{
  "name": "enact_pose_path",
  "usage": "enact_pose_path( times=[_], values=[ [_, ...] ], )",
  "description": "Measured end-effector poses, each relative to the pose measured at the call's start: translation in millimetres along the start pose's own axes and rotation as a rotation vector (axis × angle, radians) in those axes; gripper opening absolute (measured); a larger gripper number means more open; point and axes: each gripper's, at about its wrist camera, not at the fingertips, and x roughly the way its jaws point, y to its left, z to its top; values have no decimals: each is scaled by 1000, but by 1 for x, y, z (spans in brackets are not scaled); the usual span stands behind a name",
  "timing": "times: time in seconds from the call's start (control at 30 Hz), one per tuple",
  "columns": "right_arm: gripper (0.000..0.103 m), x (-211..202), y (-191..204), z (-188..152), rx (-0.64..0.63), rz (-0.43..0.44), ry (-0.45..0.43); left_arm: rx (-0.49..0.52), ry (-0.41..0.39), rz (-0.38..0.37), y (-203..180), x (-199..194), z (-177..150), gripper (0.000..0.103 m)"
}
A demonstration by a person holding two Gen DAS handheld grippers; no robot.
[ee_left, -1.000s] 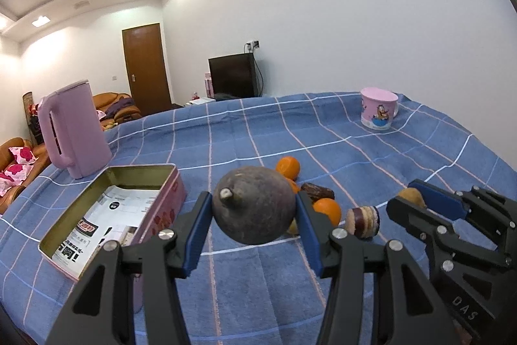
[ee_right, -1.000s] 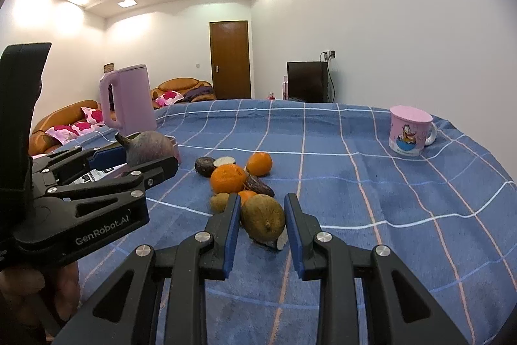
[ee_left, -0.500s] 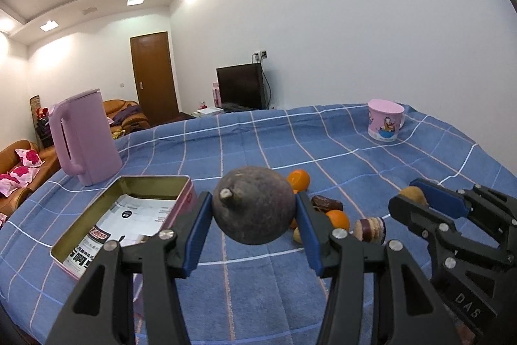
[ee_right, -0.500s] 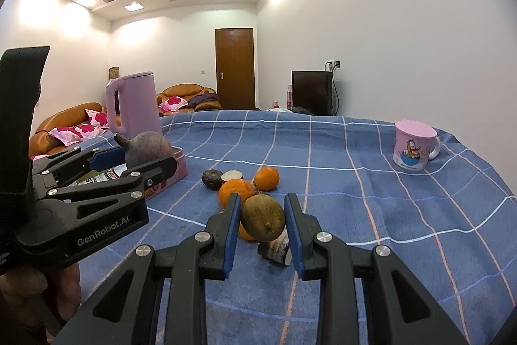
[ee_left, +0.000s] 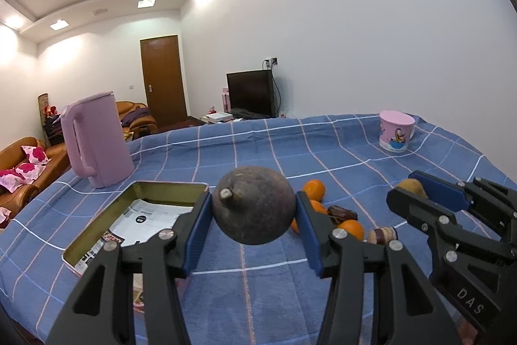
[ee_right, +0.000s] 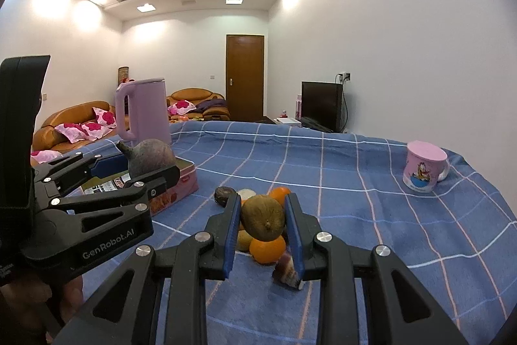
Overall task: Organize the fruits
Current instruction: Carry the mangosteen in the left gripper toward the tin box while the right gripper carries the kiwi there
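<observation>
My left gripper (ee_left: 253,212) is shut on a dark purple round fruit (ee_left: 253,204) with a short stem, held above the blue checked cloth, right of the open pink tin (ee_left: 97,235). It also shows in the right wrist view (ee_right: 150,156). My right gripper (ee_right: 262,220) is shut on an olive-brown fruit (ee_right: 263,222), lifted above the fruit pile. Oranges (ee_right: 267,249) (ee_left: 314,189), a dark fruit (ee_right: 224,194) and a cut piece (ee_right: 286,270) lie on the cloth below.
A pink kettle (ee_left: 95,139) stands behind the tin, which holds printed paper. A pink cartoon mug (ee_left: 395,131) stands at the far right of the table. Sofas, a door and a TV are beyond the table's far edge.
Both grippers have risen with their fruits; the table and fruit pile sit lower and farther in both views. The olive-brown fruit has left the pile.
</observation>
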Motion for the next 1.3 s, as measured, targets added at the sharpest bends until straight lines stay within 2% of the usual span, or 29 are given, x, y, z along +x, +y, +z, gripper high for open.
enact_pose_path(
  times=[0.57,0.9,1.3],
  values=[
    [29,32,32,33,-71,86,-2,-53,9,84,51,7,7,53],
    [29,79,73,47,-111,193,47,-98,53,178,104,25,4,53],
    [29,126,120,47,-146,282,119,-126,110,250,150,43,-11,53]
  ],
)
